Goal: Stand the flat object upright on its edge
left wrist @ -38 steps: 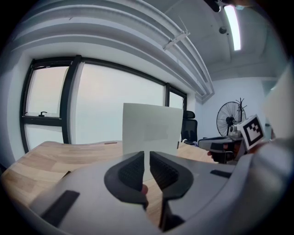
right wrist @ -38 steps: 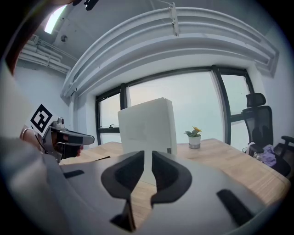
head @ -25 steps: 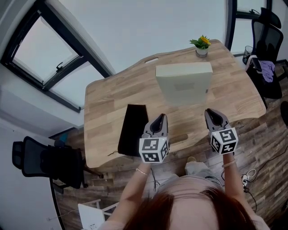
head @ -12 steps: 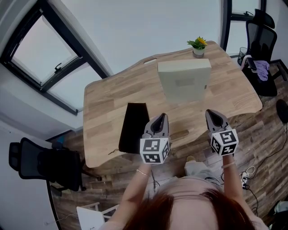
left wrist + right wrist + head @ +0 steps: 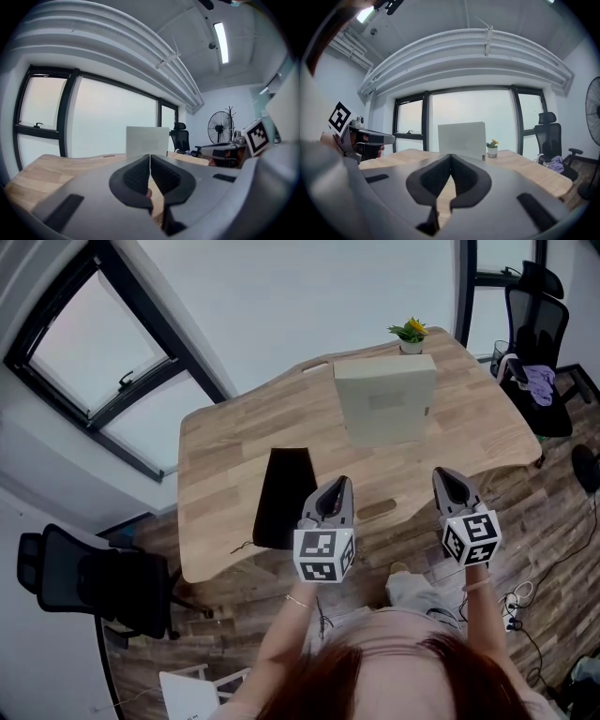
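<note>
Jaws of left gripper [image 5: 338, 483] and right gripper [image 5: 443, 472] met, empty; flat object [image 5: 384, 397] stood upright at twelve o'clock; pot [image 5: 411, 347] held flowering plant [image 5: 412, 330].

The left tool [image 5: 340, 484] and the right tool [image 5: 442, 474] are both showing grey moulded bodies tapering to dark, ribbed pads [image 5: 137, 174]. Each is carrying a white cube [image 5: 323, 555] printed with black square markers on its faces. The person is wearing a thin bracelet [image 5: 296, 599] at the left wrist, another at the right, and a pale pinkish top [image 5: 394, 626], with the arms bare below it. Reddish-brown hair [image 5: 375, 681] is filling the lower edge of the head view.
</note>
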